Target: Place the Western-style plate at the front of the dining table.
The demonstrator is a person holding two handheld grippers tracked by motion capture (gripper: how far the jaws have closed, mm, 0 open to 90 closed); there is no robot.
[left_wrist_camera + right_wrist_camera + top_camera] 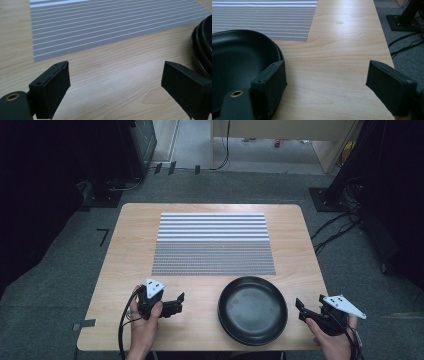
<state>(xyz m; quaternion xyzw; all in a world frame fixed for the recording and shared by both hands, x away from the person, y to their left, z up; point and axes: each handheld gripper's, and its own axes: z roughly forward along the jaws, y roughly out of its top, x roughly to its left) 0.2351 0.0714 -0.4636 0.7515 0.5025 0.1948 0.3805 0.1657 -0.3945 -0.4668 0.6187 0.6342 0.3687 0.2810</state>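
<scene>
Black dish (pixel 252 310): round, shallow, dark matte inside, rim catching faint sheen; sitting on wooden table (pixel 135 250) at near edge, just below striped grey mat (pixel 213 243), between my two grippers. Stacked rim lines showing in left gripper view, count unclear. No brand, label or writing showing anywhere. My left gripper (pixel 177 302) hovering left of dish, jaws spread wide, gripping nothing. My right gripper (pixel 301 309) sitting just right of dish, jaws likewise spread, empty. Dish getting cropped at frame edge in both gripper views.

Overhead light falls bright on my table (pixel 135 265), dark surroundings; soft glare on the pan (pixel 252 310); my jaws blur at close range, mat (pixel 100 22) sharp.
</scene>
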